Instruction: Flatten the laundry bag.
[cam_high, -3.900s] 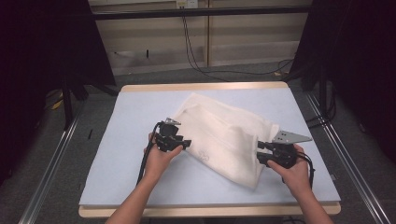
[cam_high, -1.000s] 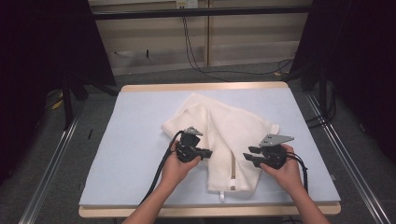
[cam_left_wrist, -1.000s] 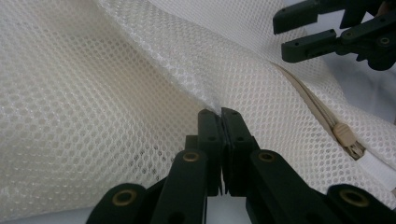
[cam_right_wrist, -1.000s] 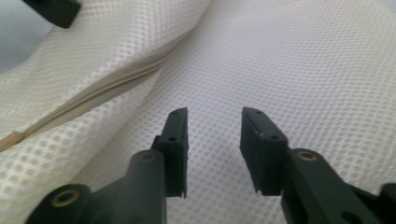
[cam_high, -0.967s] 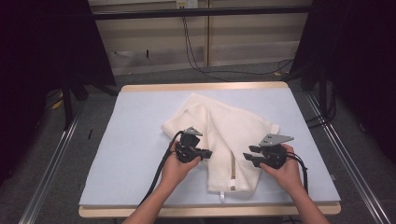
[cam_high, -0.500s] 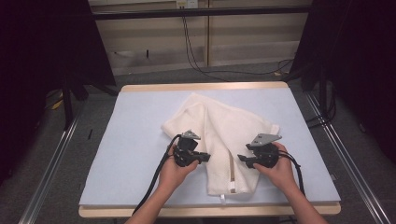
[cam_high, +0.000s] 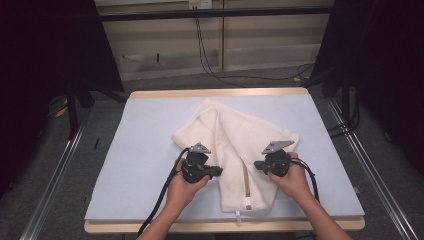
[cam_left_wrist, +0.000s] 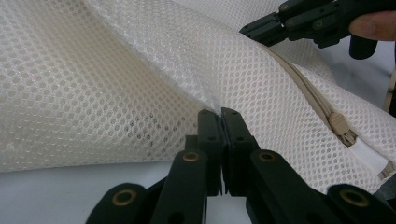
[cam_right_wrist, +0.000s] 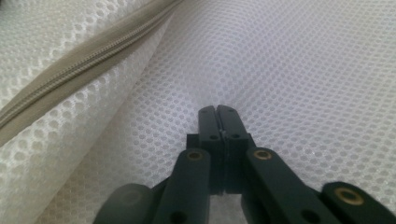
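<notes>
High view: we see white mesh bag (cam_high: 235, 150) lying mid-table (cam_high: 140, 150), left gripper (cam_high: 212, 171) and right gripper (cam_high: 257, 165) at its near edges.

Left gripper view: our jaws pinched on mesh fold; zipper (cam_left_wrist: 322, 105) to right.

Right gripper view: jaws just closed tight, tips against mesh, pinch unclear.

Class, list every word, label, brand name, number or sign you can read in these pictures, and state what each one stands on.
None can be read.
White tab at the zipper end of the mesh laundry bag: no print can be made out on it.
Left gripper and right gripper: plain black, no markings.
Small plate on the back wall, high view: too small and blurred to read.
</notes>
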